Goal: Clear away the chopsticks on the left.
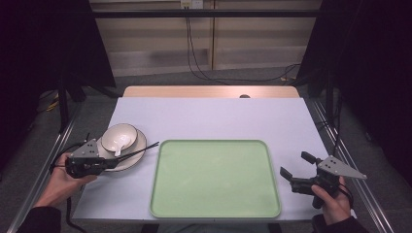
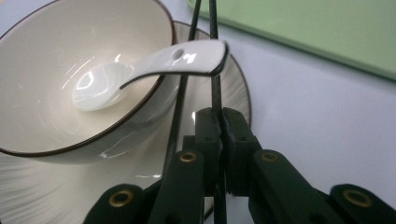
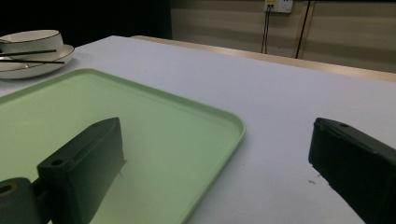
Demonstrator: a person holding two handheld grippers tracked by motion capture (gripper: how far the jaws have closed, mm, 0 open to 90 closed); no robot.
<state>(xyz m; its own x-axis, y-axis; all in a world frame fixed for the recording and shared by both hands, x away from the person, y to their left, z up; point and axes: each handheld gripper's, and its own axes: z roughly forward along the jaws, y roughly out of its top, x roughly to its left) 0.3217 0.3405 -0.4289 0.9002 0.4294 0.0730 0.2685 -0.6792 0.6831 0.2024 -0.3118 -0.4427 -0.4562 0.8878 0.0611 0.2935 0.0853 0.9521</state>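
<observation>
A white bowl [image 1: 128, 130] with a dark rim stands on a white plate [image 1: 141, 140] at the table's left, and a white spoon [image 1: 118, 142] lies in it. Two black chopsticks [image 1: 141, 150] lie across the plate and point toward the green tray [image 1: 214, 179]. My left gripper [image 1: 114, 163] is at the plate's near edge; in the left gripper view its jaws [image 2: 222, 114] are shut on one chopstick [image 2: 214, 28], and the other chopstick [image 2: 180, 105] runs just beside them under the spoon's handle [image 2: 187, 56]. My right gripper [image 1: 295, 163] is open and holds nothing, right of the tray.
The tray has nothing on it; its near right corner [image 3: 224, 121] lies between my right jaws in the right gripper view. The bowl [image 3: 30, 39] and plate [image 3: 28, 70] show far off at left. A wooden strip [image 1: 209, 91] edges the table's far side, with cables on the floor behind it.
</observation>
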